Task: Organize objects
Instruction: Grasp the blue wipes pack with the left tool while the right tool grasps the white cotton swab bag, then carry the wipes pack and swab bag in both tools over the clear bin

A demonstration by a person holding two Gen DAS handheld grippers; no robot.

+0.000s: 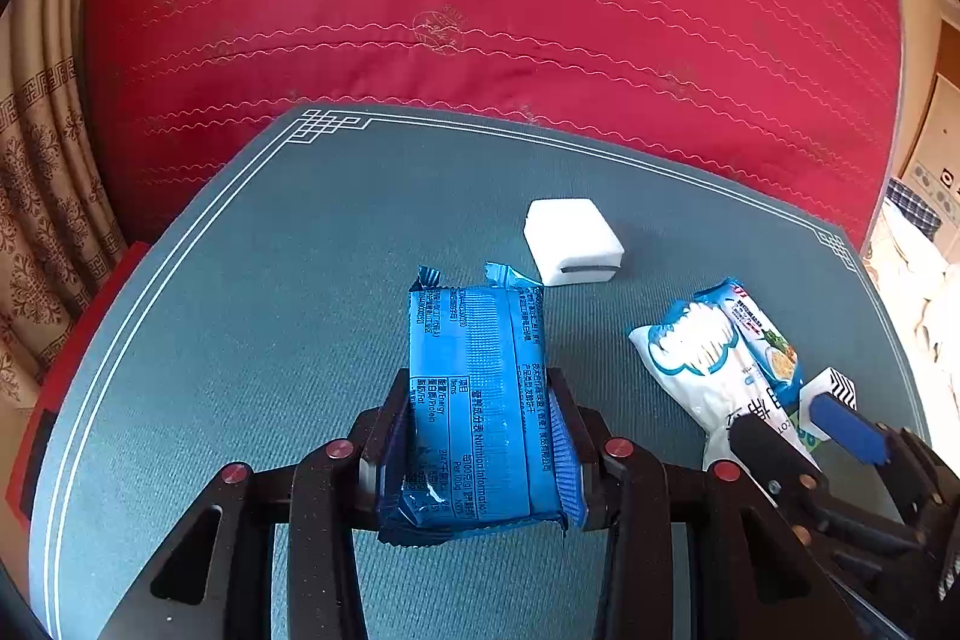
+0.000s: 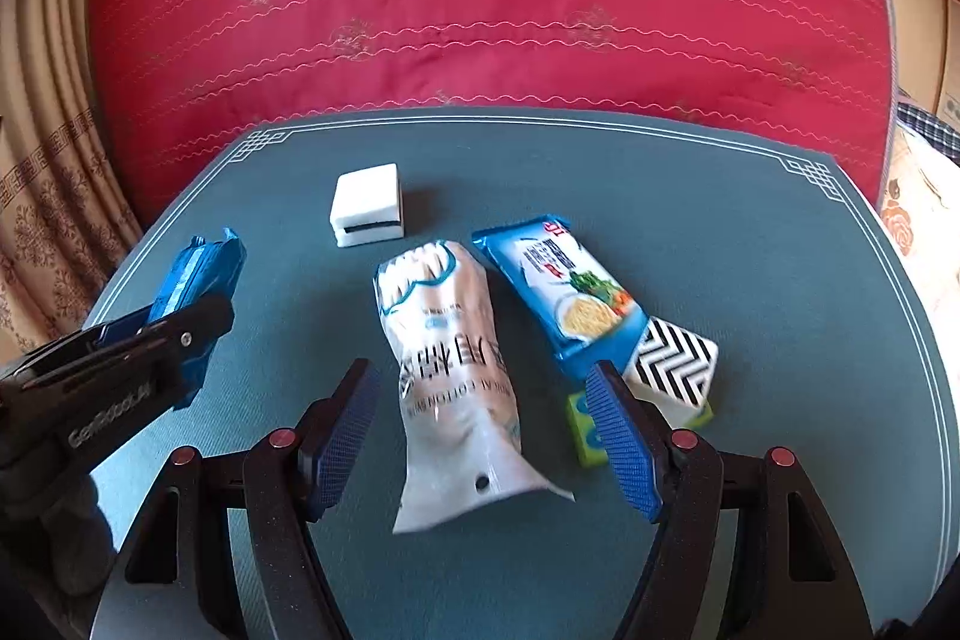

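Held nearest the left camera, the blue packet (image 1: 480,400) sits lengthwise between the pads of the left tool (image 1: 480,436), printed back upward and clear of the worktop (image 1: 270,280). Both pads press its long edges, so the left tool is clenched on the packet. A grip across the narrow width keeps the flat packet level and probably leaves its far end free for setting down.

Largest to smallest:

1. Red quilt (image 2: 480,10): lies beyond the worktop's far edge; not part of the work.
2. Worktop: a grey-green mat with a white border line carries all loose items.
3. White bag (image 2: 450,376): lies flat at centre, its long axis running away from the right camera, its near end between the right tool's pads without touching either.
4. Noodle packet (image 2: 564,298): lies just right of the bag, angled, its near end resting over the zigzag box (image 2: 672,364).
5. Zigzag box: sits on or against a green item (image 2: 585,430); which one cannot be told.
6. White block (image 2: 367,205): stands apart towards the far edge.

Right tool (image 2: 486,436): jaws released, about half spread, holding nothing. Judged from its alignment, the bag is its next pick. Loose film may crumple under the pads.
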